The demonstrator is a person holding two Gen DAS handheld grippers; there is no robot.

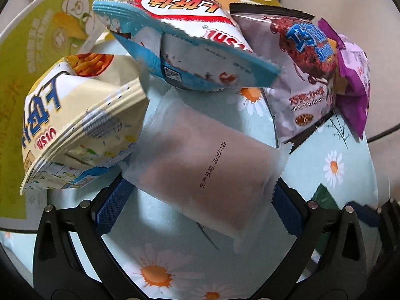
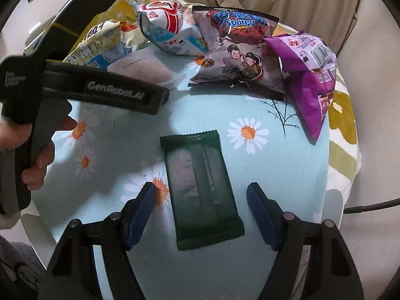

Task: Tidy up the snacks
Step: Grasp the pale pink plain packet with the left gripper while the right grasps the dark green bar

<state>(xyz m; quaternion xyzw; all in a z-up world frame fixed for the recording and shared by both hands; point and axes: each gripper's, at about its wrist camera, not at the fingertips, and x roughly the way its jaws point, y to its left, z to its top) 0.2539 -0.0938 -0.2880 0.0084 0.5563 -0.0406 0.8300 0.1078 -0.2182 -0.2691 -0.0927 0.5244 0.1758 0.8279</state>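
The dark green packet is seen lying flat on the daisy-printed cloth of the desk, directly between the two blue pads of the right tongs. Its long axis runs roughly along the line the tongs point, tilted slightly, so that the pads face its two long edges. A clear gap is left on each side: the right tongs are parted around the packet and nothing is gripped yet. The right tongs are angled steeply down at the desk, and it is judged that a further closing across the packet's narrow width is what the coming move calls for.

The pale translucent packet lies slantwise ahead of the left tongs, its near end reaching between the blue pads. The right-hand edge appears close to, perhaps touching, the pad on that side, while space is seen beside the left pad; whether it is pressed cannot be told, and the tongs are taken as open. In the right wrist view, the left tongs are carried by a hand over the far left of the desk.

Each packet is thus nearer to its own tongs. The larger bags, among them the purple bag, are heaped along the far edge, well apart from the green packet.
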